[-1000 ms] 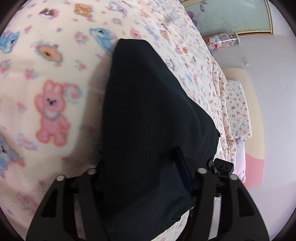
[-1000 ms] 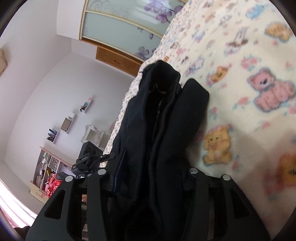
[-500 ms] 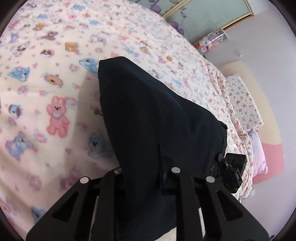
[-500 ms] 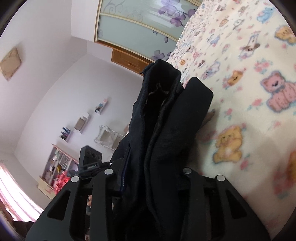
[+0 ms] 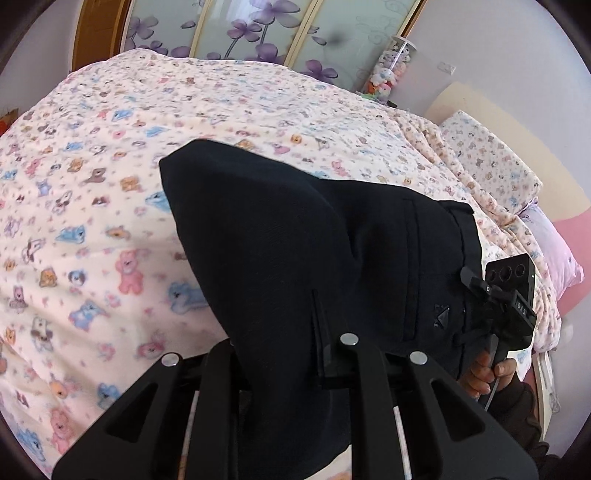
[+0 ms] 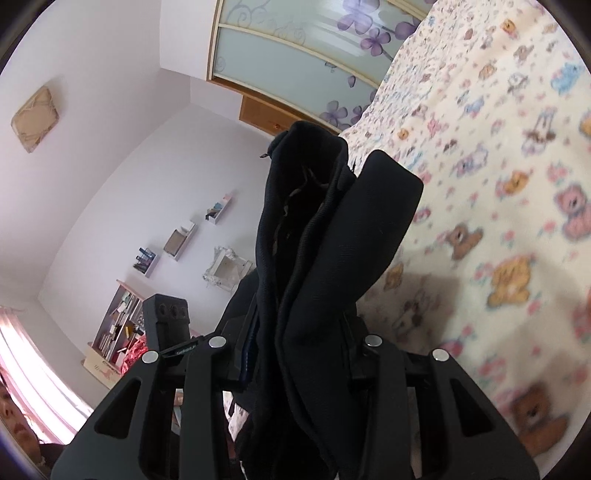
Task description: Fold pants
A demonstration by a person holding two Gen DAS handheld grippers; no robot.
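Observation:
Dark navy pants [image 5: 295, 240] hang lifted over the animal-print blanket [image 5: 110, 221], the waistband and a back pocket at the right. My left gripper [image 5: 284, 354] is shut on the cloth, which hides its tips. The right gripper [image 5: 509, 291] holds the waistband end, with a person's hand [image 5: 484, 373] on its handle. In the right wrist view the pants [image 6: 332, 229] stand as a thick bunched fold, and my right gripper [image 6: 295, 343] is shut on them. The left gripper [image 6: 168, 321] shows beside it at the left.
The blanket [image 6: 498, 184] covers a wide bed. A patterned pillow [image 5: 491, 158] and a pink pillow [image 5: 554, 251] lie at its right end. Flowered wardrobe doors [image 5: 258, 33] stand behind the bed. Wall shelves [image 6: 177, 240] and a bookcase [image 6: 118, 325] are across the room.
The left jaws have shut on the pants and lifted them off the blanket, and its view now takes in the whole bed. The right gripper has risen a little with its bundle.

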